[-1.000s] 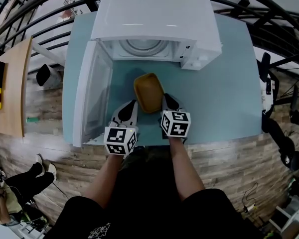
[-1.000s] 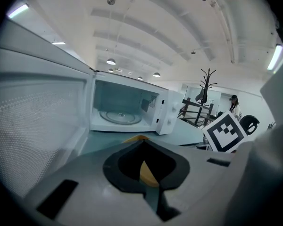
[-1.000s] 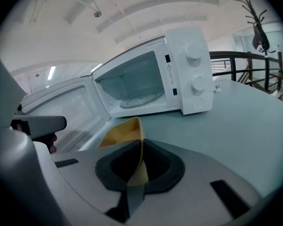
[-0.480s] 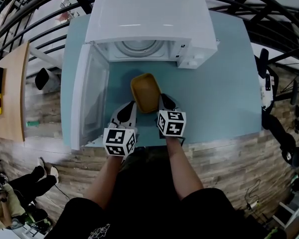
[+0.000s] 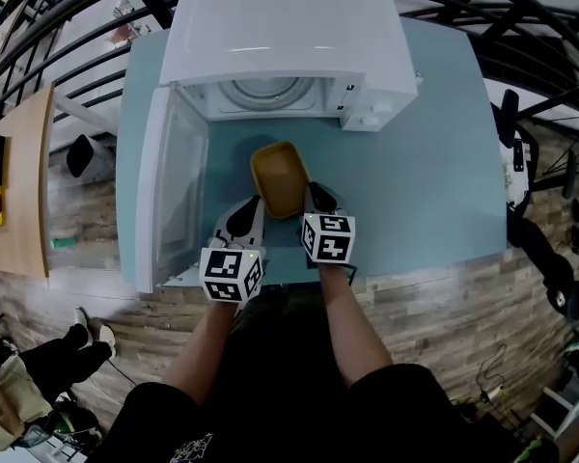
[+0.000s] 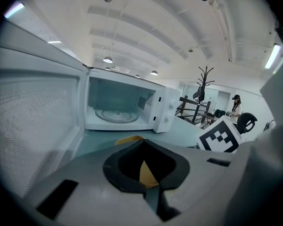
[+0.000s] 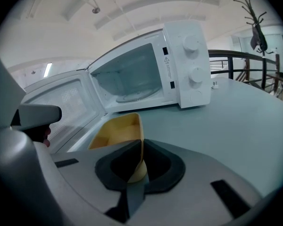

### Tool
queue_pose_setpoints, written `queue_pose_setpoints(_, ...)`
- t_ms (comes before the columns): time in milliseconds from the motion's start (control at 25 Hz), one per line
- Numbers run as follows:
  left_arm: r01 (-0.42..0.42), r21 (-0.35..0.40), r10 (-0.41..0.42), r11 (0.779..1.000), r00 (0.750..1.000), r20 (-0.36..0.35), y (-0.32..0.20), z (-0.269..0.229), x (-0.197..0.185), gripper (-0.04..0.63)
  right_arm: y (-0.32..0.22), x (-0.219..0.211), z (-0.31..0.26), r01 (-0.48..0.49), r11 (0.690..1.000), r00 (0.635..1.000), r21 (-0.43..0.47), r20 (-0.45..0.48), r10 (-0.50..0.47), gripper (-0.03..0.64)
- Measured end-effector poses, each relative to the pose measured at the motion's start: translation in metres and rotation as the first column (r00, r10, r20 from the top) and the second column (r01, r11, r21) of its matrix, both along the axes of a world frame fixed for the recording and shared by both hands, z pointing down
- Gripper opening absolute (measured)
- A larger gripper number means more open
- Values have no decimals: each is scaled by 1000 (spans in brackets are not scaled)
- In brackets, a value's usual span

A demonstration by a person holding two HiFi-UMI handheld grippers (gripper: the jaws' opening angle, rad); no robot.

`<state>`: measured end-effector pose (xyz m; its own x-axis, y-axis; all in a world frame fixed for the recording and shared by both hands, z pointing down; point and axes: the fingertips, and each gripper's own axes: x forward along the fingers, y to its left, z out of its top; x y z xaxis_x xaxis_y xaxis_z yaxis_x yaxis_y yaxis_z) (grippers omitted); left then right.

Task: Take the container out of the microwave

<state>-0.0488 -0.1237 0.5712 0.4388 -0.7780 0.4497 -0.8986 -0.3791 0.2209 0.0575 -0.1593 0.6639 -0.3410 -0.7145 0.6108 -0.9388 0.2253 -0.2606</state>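
An empty mustard-yellow container (image 5: 279, 178), upright, just in front of the white microwave (image 5: 289, 37), its door (image 5: 169, 196) swung open.

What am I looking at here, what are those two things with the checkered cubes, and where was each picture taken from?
There is no robot here. A person holds a tool in each hand, and each tool is a hand-held gripper with two jaws. The checkered cubes are parts of those tools.

The head view comes from a camera on the person's head, looking steeply down. The other two pictures come from cameras riding on the grippers, looking along their jaws.

On the teal table stands a white microwave with its door swung open. In front of it sits a yellow container, already outside the oven.

The right hand-held gripper is closed on the container's right wall. The left hand-held gripper also appears closed on the container's near left edge.
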Motion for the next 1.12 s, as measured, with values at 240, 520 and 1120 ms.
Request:
queue_pose_setpoints(240,-6,1,6,1000,1000,0,-2,0,1,6,1,-1,4,11,1000,1000,-11,-8,-11,20)
queue_pose_setpoints(520,-11,10,11,1000,1000,1,-6,-7,1,6,1,-3,1,40,999,999,-20,-7,-40,99)
queue_pose_setpoints(1120,-29,59,30,998,1000,-10,-9,-33,-8,6,5,2,-29,59,998,998,13,-2,-59,183)
